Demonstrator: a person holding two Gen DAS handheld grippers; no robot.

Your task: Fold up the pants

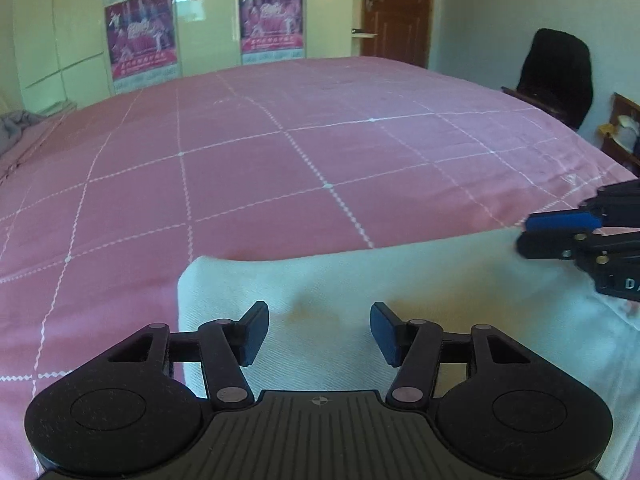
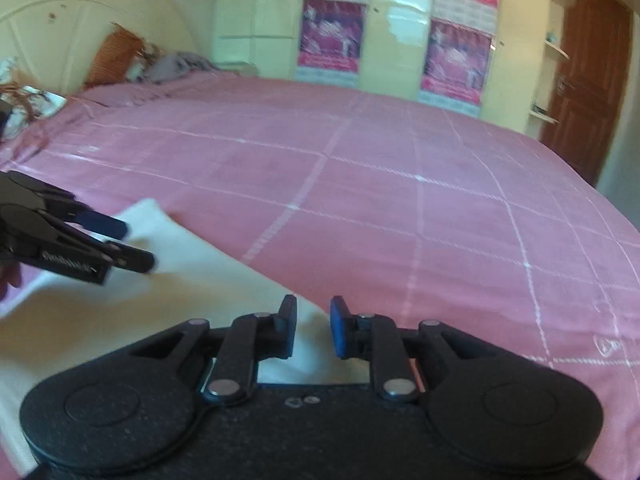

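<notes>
White pants lie folded flat on a pink checked bedspread, near its front edge. My left gripper is open and empty, its fingers just above the pants near their left folded corner. My right gripper is open with a narrower gap, over the far right edge of the pants. The right gripper also shows in the left wrist view at the right, above the pants' right edge. The left gripper shows in the right wrist view at the left, over the pants.
The bedspread stretches far ahead. Pillows and a grey cloth lie at the headboard. Cream wardrobes with pink posters and a brown door stand behind. A black-draped chair stands at the bed's right.
</notes>
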